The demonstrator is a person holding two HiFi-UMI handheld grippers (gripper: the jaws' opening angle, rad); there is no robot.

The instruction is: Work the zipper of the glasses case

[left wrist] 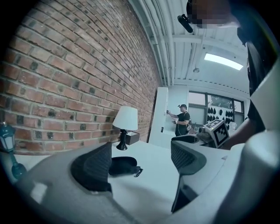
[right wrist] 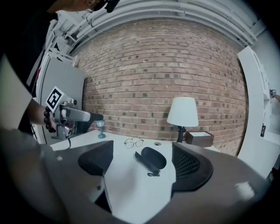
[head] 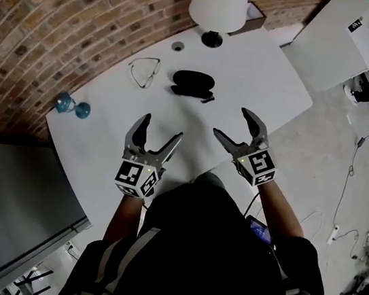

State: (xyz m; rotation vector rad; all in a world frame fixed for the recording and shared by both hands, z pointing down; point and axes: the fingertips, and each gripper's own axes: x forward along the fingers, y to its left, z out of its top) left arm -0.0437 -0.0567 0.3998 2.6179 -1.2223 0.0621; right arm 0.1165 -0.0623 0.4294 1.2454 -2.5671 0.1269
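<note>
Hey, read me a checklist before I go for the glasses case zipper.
1. Black oval glasses case lying flat on white table: ok.
2. Zipper pull on the case's near side in view: ok.
3. Left tool open, empty: ok.
4. Right tool open, empty: ok.
5. Thin-rimmed glasses apart from case: ok.
6. Tools at the case: not ok, both short of it.

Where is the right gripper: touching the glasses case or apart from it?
Apart. The head view shows bare table between the right gripper and the glasses case.

White table (head: pixel 267 80), black glasses case (head: pixel 193 83), spectacles (head: pixel 144 72), lamp (head: pixel 218 4), blue ornament (head: pixel 74 106)
</note>
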